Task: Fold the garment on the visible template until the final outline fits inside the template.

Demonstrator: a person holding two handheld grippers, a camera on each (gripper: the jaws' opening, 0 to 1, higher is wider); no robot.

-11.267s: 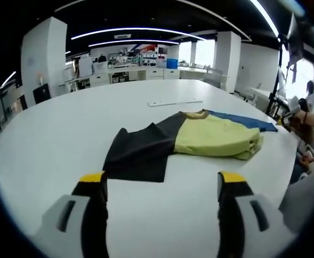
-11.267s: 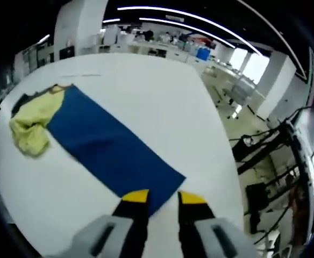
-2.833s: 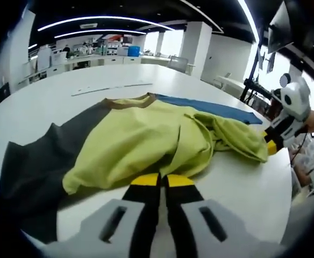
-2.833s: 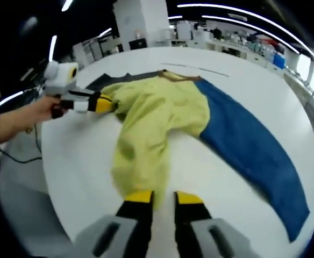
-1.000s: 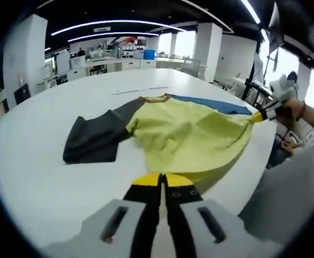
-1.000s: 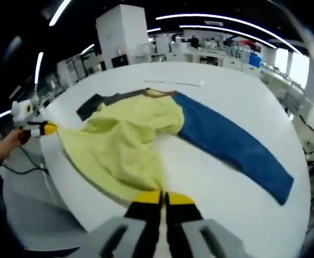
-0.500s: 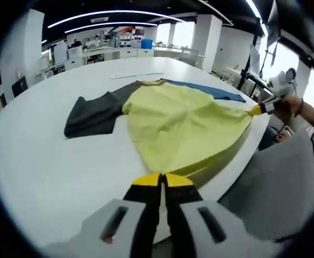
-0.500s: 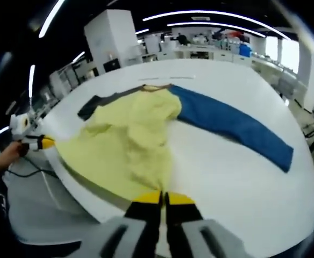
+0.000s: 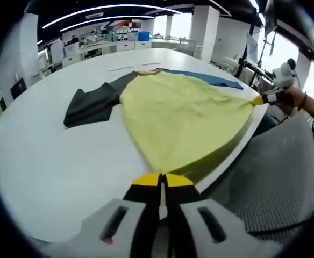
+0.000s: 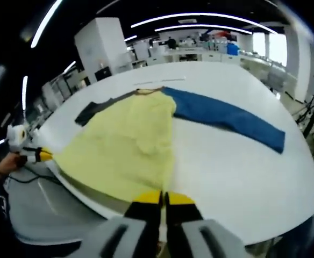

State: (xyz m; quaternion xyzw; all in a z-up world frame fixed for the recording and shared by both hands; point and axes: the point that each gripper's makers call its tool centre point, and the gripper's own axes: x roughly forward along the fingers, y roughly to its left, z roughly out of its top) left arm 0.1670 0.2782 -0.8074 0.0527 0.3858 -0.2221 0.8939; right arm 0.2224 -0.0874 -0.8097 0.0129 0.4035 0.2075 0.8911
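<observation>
Both grippers clamped on hem corners of the shirt (image 9: 184, 115): left gripper (image 9: 161, 180), right gripper (image 10: 162, 198). Yellow body stretched taut past the table (image 9: 55, 161) edge (likely flattening for folding); 2 sleeves spread.

The garment (image 9: 184, 121) hem's pinched corners hide between both claws' jaws.
</observation>
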